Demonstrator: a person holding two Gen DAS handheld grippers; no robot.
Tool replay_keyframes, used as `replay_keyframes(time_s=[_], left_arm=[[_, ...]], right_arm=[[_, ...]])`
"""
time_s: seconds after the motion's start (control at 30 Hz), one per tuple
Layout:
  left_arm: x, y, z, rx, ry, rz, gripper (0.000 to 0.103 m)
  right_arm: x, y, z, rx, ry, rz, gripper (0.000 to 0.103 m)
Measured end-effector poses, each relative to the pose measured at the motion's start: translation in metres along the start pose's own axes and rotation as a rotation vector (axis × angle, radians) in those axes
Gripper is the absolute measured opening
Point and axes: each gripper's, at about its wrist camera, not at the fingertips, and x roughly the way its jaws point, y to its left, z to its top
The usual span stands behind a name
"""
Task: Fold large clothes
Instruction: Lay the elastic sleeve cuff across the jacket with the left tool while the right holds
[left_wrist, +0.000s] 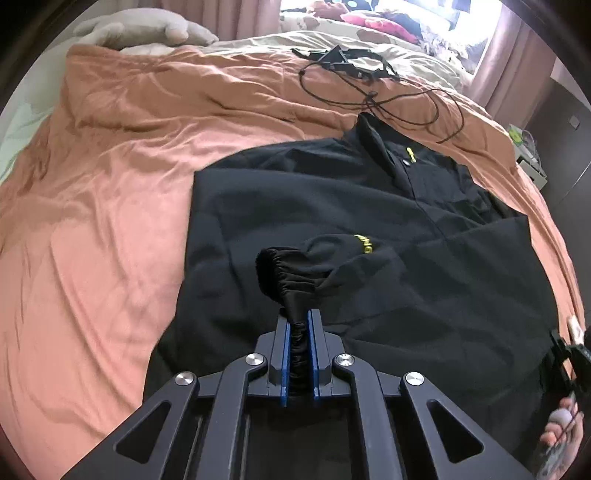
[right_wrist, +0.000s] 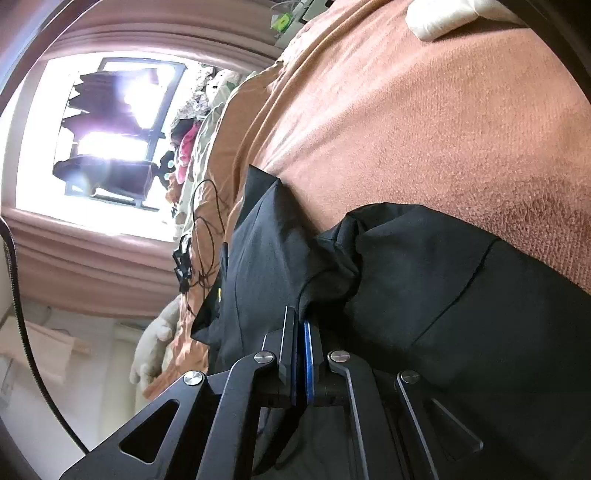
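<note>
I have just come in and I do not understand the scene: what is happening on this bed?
A person is folding a black jacket spread on the orange bedspread, with a gripper in each hand. The left gripper is shut on the elastic sleeve cuff, lifted over the jacket's front. The right gripper is shut on a fold of the jacket's fabric at its edge. A black cable lies beyond the collar.

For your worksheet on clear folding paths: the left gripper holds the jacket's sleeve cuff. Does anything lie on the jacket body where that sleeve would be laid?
Nothing visible does. The left gripper pinches the sleeve cuff above the black jacket, whose front is bare. The black cable lies beyond the collar, on the orange blanket.
</note>
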Motion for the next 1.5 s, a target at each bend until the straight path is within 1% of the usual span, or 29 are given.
replay_keyframes(time_s=[0.07, 0.1, 0.13, 0.2, 0.23, 0.27, 0.37, 0.43, 0.47, 0.53, 0.57, 0.6, 0.67, 0.73, 0.8, 0.87, 1.0, 1.07, 1.13, 1.2, 1.27, 1.4, 1.5], left_arm=[[0.006, 0.001, 0.009, 0.007, -0.005, 0.031, 0.008], [0.008, 0.004, 0.013, 0.008, -0.013, 0.055, 0.008], [0.011, 0.008, 0.016, 0.002, -0.016, 0.071, 0.008], [0.016, 0.02, 0.021, -0.036, -0.012, 0.079, 0.008], [0.018, 0.026, 0.024, -0.053, -0.012, 0.093, 0.008], [0.02, 0.029, 0.025, -0.062, -0.012, 0.105, 0.008], [0.029, 0.036, 0.025, -0.075, 0.017, 0.107, 0.008], [0.033, 0.036, 0.023, -0.062, 0.026, 0.114, 0.009], [0.035, 0.036, 0.021, -0.054, 0.032, 0.117, 0.01], [0.035, 0.036, 0.019, -0.046, 0.045, 0.124, 0.012], [0.034, 0.037, 0.019, -0.046, 0.046, 0.123, 0.017], [0.031, 0.039, 0.019, -0.053, 0.044, 0.118, 0.018], [0.025, 0.044, 0.019, -0.077, 0.032, 0.082, 0.019], [0.014, 0.048, 0.018, -0.089, 0.01, 0.049, 0.019], [0.006, 0.047, 0.015, -0.075, -0.003, 0.045, 0.019], [0.002, 0.048, 0.009, -0.058, 0.005, 0.055, 0.019], [0.01, 0.052, -0.006, -0.063, 0.065, 0.015, 0.019], [0.018, 0.051, -0.01, -0.049, 0.082, 0.022, 0.019], [0.025, 0.05, -0.012, -0.043, 0.086, 0.033, 0.019], [0.033, 0.051, -0.012, -0.055, 0.093, 0.03, 0.019], [0.039, 0.052, -0.01, -0.067, 0.094, 0.024, 0.019], [0.047, 0.046, -0.007, -0.064, 0.096, 0.01, 0.019], [0.05, 0.041, -0.006, -0.054, 0.1, -0.014, 0.019]], right_arm=[[0.006, 0.003, -0.002, -0.01, 0.027, -0.008, 0.004], [0.01, 0.005, -0.003, -0.015, 0.047, -0.013, 0.006], [0.014, 0.008, -0.005, -0.024, 0.067, -0.014, 0.008], [0.021, 0.012, -0.009, -0.039, 0.098, -0.03, 0.01], [0.022, 0.013, -0.01, -0.043, 0.113, -0.039, 0.016], [0.023, 0.013, -0.011, -0.045, 0.119, -0.037, 0.018], [0.019, 0.014, -0.01, -0.036, 0.11, -0.042, 0.024], [0.013, 0.011, -0.007, -0.012, 0.087, -0.034, 0.028], [0.008, 0.009, -0.005, 0.004, 0.073, -0.033, 0.029], [0.0, 0.004, -0.002, 0.027, 0.045, -0.034, 0.029], [-0.005, 0.002, -0.001, 0.038, 0.027, -0.04, 0.029], [-0.009, 0.0, 0.001, 0.045, 0.01, -0.041, 0.029], [-0.017, 0.0, 0.003, 0.053, -0.021, -0.032, 0.029], [-0.021, 0.003, 0.005, 0.04, -0.031, -0.011, 0.029], [-0.017, 0.009, 0.004, 0.009, -0.01, -0.001, 0.029], [-0.009, 0.015, -0.001, -0.016, 0.024, -0.018, 0.029], [0.013, 0.025, -0.014, -0.064, 0.112, -0.065, 0.029], [0.024, 0.027, -0.02, -0.091, 0.159, -0.107, 0.029], [0.027, 0.028, -0.021, -0.107, 0.164, -0.124, 0.029], [0.028, 0.027, -0.019, -0.11, 0.164, -0.108, 0.029], [0.028, 0.021, -0.015, -0.11, 0.146, -0.085, 0.029], [0.02, 0.01, -0.005, -0.106, 0.083, -0.058, 0.014], [0.01, 0.001, 0.004, -0.087, 0.025, -0.024, 0.012]])
